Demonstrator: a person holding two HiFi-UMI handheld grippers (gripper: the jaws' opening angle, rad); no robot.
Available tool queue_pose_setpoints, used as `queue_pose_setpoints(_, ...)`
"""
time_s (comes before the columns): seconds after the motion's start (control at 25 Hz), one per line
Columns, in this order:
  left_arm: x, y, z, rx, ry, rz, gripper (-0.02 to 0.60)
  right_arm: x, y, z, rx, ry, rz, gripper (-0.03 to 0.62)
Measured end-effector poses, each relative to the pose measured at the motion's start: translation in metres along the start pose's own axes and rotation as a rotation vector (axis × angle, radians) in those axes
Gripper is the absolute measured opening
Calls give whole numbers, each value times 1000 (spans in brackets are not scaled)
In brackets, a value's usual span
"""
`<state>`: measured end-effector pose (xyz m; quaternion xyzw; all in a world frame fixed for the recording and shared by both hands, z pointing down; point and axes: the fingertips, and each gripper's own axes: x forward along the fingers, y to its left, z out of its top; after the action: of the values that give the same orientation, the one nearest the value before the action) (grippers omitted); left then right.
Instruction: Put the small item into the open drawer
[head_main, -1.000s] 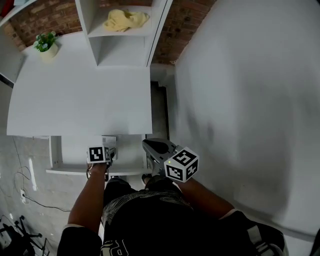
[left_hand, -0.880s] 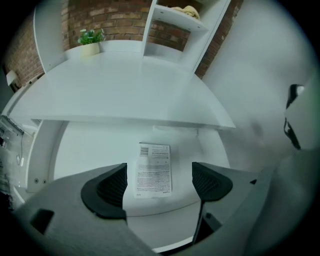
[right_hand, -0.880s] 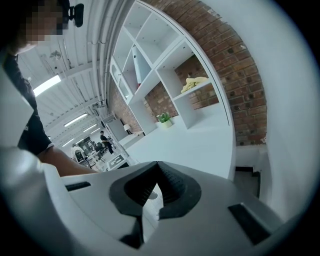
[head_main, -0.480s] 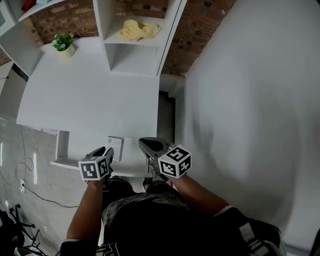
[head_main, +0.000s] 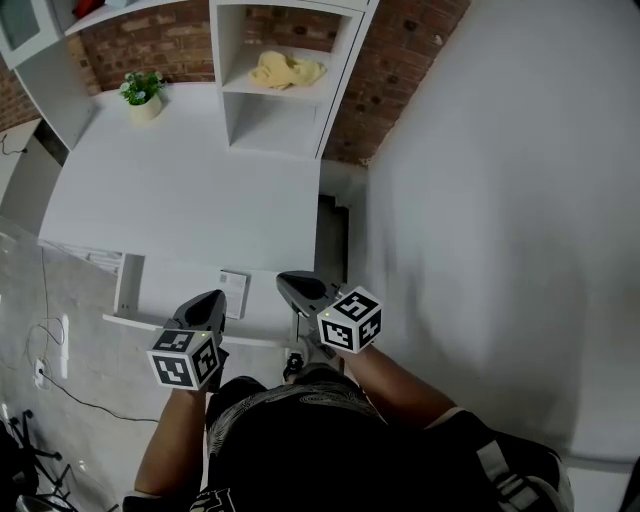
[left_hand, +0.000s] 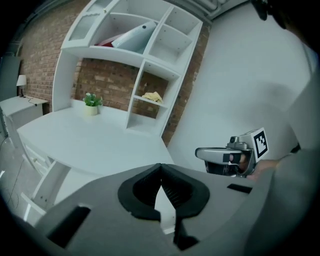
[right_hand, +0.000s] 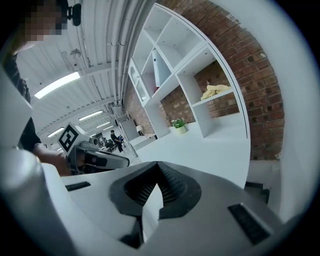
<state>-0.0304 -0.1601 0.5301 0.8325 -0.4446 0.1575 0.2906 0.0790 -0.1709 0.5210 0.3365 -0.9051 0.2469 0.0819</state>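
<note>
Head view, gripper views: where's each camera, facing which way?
Head view: on the head, steeply down at desk and open drawer; both forearms, left gripper, right gripper.
Left gripper view: on that gripper, toward the shelf unit; own jaws just closed, empty.
Right gripper view: on that gripper, toward the same shelf unit; own jaws shut.
Shared: potted plant in all three.
</note>
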Motion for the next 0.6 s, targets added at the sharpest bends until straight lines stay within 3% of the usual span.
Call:
queue_pose_setpoints(0.28,-69,-28,-2,79,-42,-105,17,-14,72,1,-58,-13,-30,4)
queue_pose_setpoints(0.6,-129,-46,-30,91,-45,-162,17,-33,142,-22,-109,14,-24,3)
